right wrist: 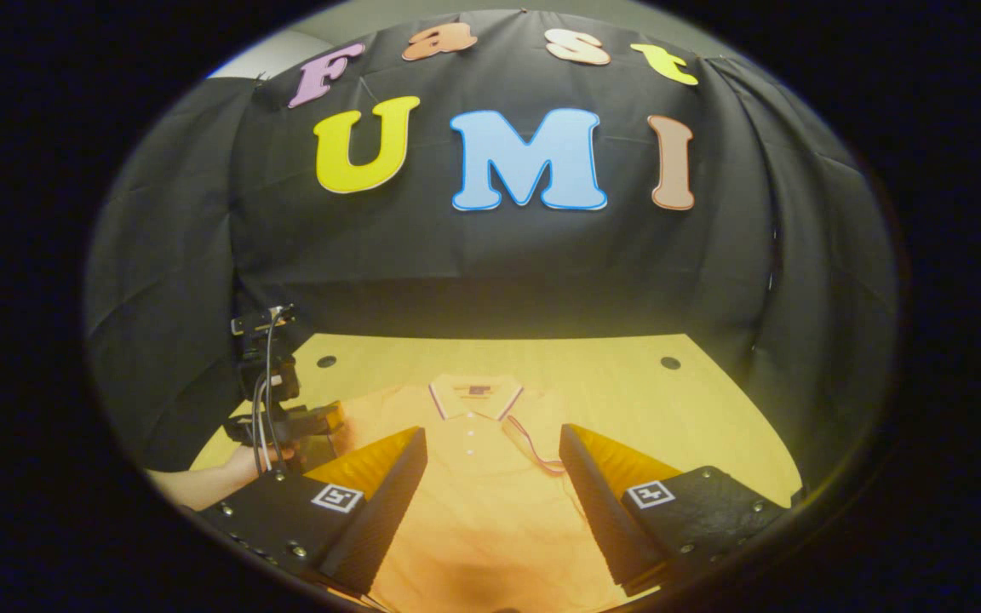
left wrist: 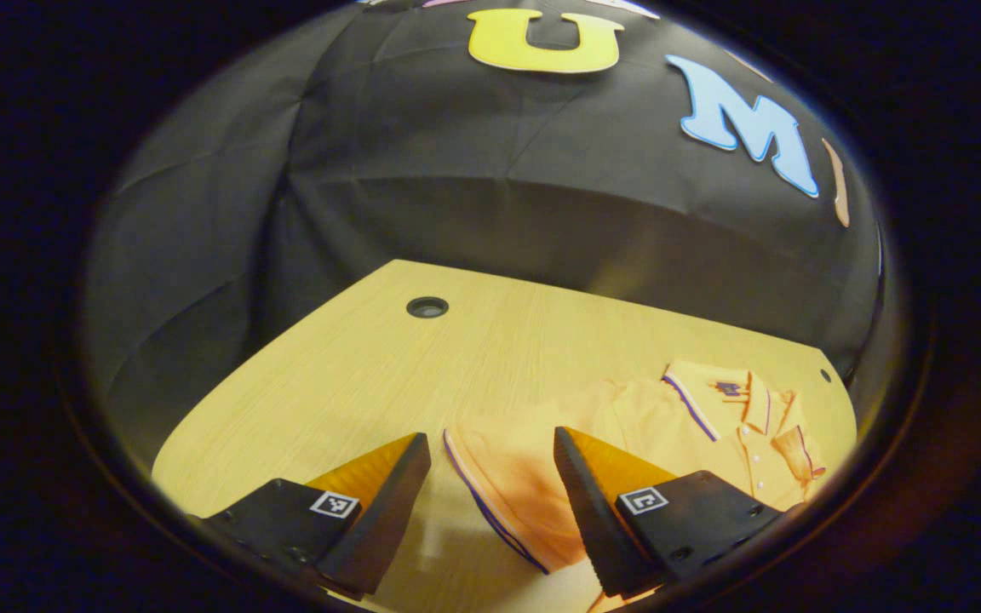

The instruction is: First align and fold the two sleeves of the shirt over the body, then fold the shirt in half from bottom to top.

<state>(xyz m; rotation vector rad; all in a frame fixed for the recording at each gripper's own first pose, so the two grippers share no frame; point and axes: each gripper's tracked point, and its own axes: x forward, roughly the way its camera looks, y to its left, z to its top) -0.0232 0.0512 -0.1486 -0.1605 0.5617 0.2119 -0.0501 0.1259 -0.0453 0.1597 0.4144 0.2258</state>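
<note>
Left gripper view: one orange short-sleeved polo shirt (left wrist: 712,417) with dark-striped collar and cuffs is seen lying on the pale wooden table (left wrist: 354,375), to the right. One sleeve (left wrist: 507,494), edged with a dark stripe, is spread flat between the fingers of the left gripper (left wrist: 490,477), which are held wide apart and clamp nothing. A small dark label at the collar is too small to be read. One square black-and-white marker is carried on each finger. Two round holes are counted in the tabletop.

In the right gripper view, the shirt (right wrist: 490,494) is laid collar-away at the table's middle. The right gripper (right wrist: 490,477) is held apart above its body, and the left gripper (right wrist: 320,421) is seen at the shirt's left edge, held by a hand (right wrist: 239,472).
</note>
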